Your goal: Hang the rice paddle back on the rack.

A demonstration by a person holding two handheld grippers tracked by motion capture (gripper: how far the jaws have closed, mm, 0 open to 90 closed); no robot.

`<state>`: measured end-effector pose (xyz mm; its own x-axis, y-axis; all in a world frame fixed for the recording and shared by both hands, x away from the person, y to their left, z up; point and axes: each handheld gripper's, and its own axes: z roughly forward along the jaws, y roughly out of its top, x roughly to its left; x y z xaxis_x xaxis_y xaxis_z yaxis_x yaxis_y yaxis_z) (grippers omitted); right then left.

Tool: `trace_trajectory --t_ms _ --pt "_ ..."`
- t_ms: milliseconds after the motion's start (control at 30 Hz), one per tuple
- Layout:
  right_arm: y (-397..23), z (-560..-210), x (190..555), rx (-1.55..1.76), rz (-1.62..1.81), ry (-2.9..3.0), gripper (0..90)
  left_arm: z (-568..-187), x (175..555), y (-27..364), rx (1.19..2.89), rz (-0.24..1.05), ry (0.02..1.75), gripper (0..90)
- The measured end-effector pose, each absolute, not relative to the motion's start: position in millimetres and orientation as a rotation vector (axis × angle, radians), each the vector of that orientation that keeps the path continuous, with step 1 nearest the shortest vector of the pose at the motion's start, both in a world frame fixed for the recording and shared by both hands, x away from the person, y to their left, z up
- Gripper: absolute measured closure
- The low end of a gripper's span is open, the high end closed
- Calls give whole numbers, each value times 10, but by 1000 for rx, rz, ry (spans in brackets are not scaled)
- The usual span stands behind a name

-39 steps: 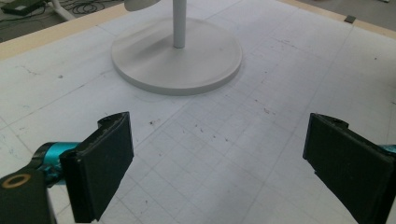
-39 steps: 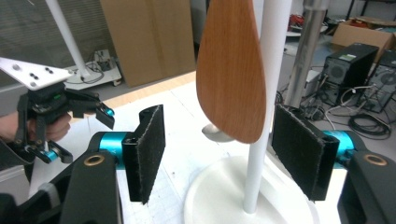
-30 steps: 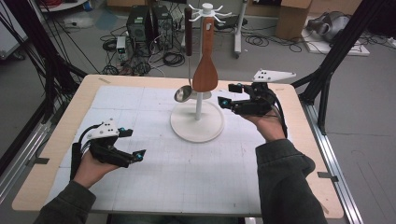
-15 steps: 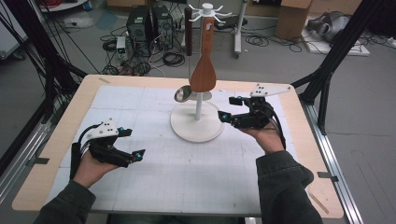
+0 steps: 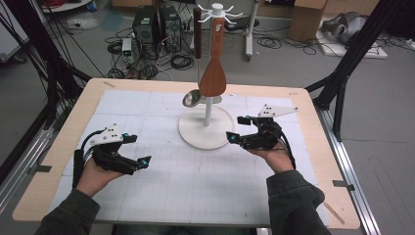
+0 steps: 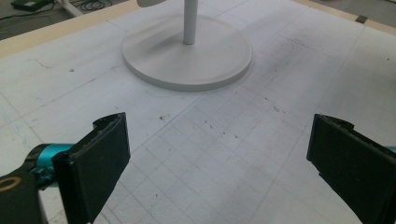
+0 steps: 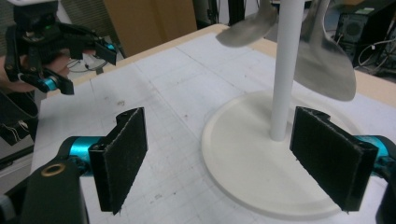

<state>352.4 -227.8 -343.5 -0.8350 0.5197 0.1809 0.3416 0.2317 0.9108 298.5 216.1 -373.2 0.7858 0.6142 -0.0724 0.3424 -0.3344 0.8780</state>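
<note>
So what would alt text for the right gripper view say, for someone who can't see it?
Two open black jaws of the right gripper frame a white utensil stand on a gridded table, nothing between them. A spatula and ladle hang by its pole; the left gripper sits farther off.

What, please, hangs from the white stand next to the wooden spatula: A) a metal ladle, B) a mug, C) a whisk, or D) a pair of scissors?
A: beside the wooden spatula on the white stand, a dark-handled metal ladle hangs with its shiny bowl low by the pole.
</note>
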Motion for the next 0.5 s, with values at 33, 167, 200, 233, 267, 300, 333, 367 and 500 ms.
trace_trajectory --t_ms 33,167,200,233,267,300,333,367,500 --pt "-2273 -3453 3522 836 1647 2350 156 -3731 2985 2163 1952 337 720 66" --pt "-2251 -3492 3497 841 1617 2355 140 -3730 2985 2167 1950 334 720 66" --pt "-2251 -3501 3489 836 1606 2352 139 -3730 2985 2170 1951 334 720 66" --pt "-2249 -3514 3479 834 1599 2355 135 -3733 2985 2167 1943 334 727 65" --pt "-2250 -3531 3473 837 1593 2354 120 -3732 2989 2173 1950 337 722 66" --pt "-2252 -3547 3461 845 1577 2353 100 -3734 2990 2173 1948 335 724 66" --pt "-2256 -3564 3452 841 1563 2350 100 -3736 2991 2174 1947 333 725 66" --pt "-2265 -3580 3443 843 1555 2351 100 -3736 2993 2180 1951 338 726 65" --pt "-2293 -3618 3393 850 1522 2346 68 -3746 3002 2197 1947 336 733 61"
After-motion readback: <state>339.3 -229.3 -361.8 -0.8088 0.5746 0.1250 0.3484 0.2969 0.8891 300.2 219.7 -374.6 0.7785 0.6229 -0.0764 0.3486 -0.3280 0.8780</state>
